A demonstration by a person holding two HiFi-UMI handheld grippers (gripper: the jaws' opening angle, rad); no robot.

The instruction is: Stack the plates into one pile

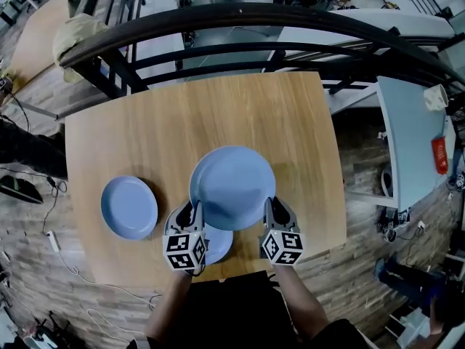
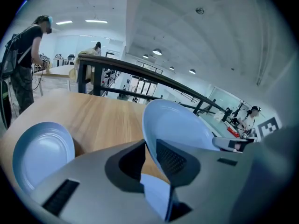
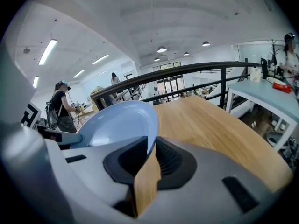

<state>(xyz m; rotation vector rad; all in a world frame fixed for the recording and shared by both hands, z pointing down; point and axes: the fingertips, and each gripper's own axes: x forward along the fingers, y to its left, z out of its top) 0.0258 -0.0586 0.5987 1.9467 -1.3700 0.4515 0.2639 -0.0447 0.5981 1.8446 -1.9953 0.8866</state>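
Observation:
A large light-blue plate (image 1: 232,186) hangs above the wooden table (image 1: 145,122), tilted, with a gripper on each side of it. My left gripper (image 1: 195,213) is shut on its near-left rim (image 2: 148,141). My right gripper (image 1: 270,209) is shut on its near-right rim (image 3: 152,139). A second blue plate (image 1: 129,207) lies flat on the table to the left, also seen in the left gripper view (image 2: 42,153). A third blue plate (image 1: 216,244) lies under the held one near the table's front edge, mostly hidden.
A dark metal railing (image 1: 240,20) curves along the table's far edge. A white side table (image 1: 410,144) stands to the right, across a gap. People (image 2: 25,59) stand at distant tables. Cables (image 1: 54,238) lie on the floor at left.

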